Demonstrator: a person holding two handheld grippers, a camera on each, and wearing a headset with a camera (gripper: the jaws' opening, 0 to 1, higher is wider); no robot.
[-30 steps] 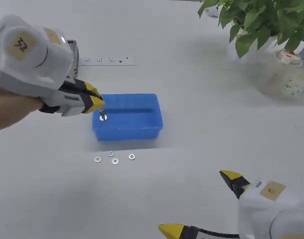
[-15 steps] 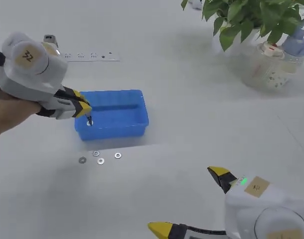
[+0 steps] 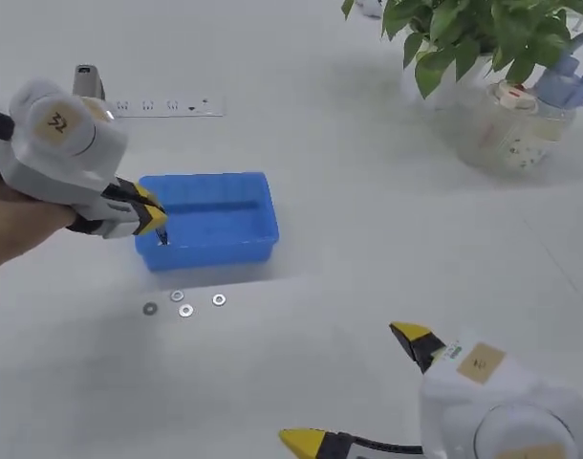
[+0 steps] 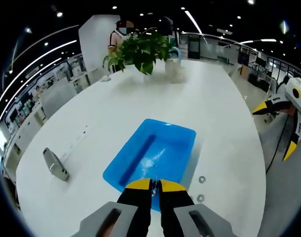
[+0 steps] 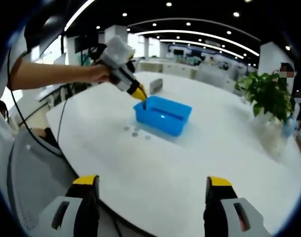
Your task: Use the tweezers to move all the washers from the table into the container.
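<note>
- Blue container (image 3: 215, 215) sits on the white table (image 3: 368, 220). Its long axis runs left to right across the head view, and its near wall faces the person.
- Steel washers (image 3: 184, 310), four of them, lie loose on the table just in front of that near wall. They sit towards its left end, close together but apart from one another.
- Yellow-tipped jaws of the left gripper (image 3: 150, 212) are pressed together on the tweezers (image 3: 161, 235). The thin tip points down over the container's near-left corner, at or just inside the rim. Whether a washer hangs in that tip is too small to tell.
- From the tip, the washers lie towards the person and lower, across the near wall. I judge the coming move to be a short lift clear of that wall, then a drop to the table.
- Right gripper (image 3: 358, 387) hangs low on the near right with its jaws spread wide and nothing between them. It is well apart from the washers, so the left is far nearer.
- Bare table surrounds the washers on the near and left sides, which leaves open room. The plant (image 3: 464, 33) stands far off at the back right.
</note>
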